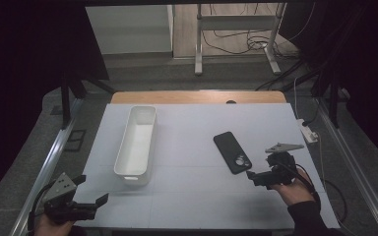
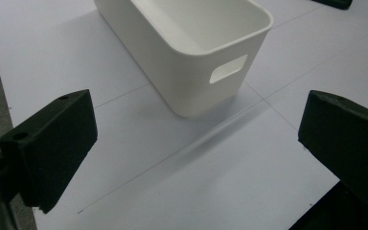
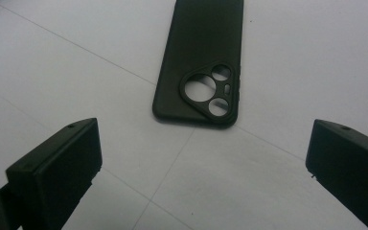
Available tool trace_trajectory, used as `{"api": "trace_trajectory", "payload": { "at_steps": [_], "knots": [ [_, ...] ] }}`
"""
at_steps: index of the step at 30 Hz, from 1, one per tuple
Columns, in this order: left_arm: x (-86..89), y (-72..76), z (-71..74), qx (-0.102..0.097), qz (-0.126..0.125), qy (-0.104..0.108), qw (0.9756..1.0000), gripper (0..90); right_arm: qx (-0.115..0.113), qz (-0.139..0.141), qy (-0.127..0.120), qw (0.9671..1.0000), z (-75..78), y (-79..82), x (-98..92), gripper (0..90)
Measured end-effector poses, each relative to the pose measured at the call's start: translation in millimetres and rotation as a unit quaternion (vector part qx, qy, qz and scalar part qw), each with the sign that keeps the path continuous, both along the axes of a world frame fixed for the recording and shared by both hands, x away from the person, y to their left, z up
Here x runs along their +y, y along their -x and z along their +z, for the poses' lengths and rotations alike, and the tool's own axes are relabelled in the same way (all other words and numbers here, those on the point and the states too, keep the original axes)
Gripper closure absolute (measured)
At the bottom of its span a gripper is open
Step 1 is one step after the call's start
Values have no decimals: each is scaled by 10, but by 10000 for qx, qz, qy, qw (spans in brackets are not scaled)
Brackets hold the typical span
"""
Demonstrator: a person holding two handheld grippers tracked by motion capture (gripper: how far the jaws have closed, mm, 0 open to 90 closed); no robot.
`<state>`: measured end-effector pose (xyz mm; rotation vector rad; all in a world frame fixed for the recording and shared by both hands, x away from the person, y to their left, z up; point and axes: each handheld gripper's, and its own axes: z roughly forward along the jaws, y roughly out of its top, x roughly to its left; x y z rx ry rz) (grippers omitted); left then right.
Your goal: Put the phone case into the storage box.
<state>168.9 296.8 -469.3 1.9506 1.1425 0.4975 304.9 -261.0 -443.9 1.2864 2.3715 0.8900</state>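
Right tongs held wide apart, nothing gripped or touched; jaws aimed at black phone case, which is seen lying flat, back up, between and just beyond them, 3 camera cut-outs at near end. Case placed on white desk, right of centre, near right tongs.

Left tongs likewise spread wide, empty, at desk's near left corner. White bin seen ahead of jaws, handle slot facing them, apart from both. Bin well apart from case.
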Motion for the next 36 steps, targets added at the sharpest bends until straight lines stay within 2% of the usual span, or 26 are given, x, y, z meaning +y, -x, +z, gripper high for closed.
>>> {"api": "trace_trajectory", "payload": {
  "at_steps": [13, 22, 36],
  "knots": [
    [-8, 1, 3, 25, 20, -28, 10000, 5, 75, 144, 94, 9998, -1, -202, 117, 0],
    [-11, -1, -1, 36, -20, -21, 10000, 5, 80, 235, 50, 9997, -21, -355, 201, 0],
    [-13, -4, -2, 42, -42, -35, 10000, 6, 258, 259, 103, 9993, -85, -587, 326, 0]
  ]
}}
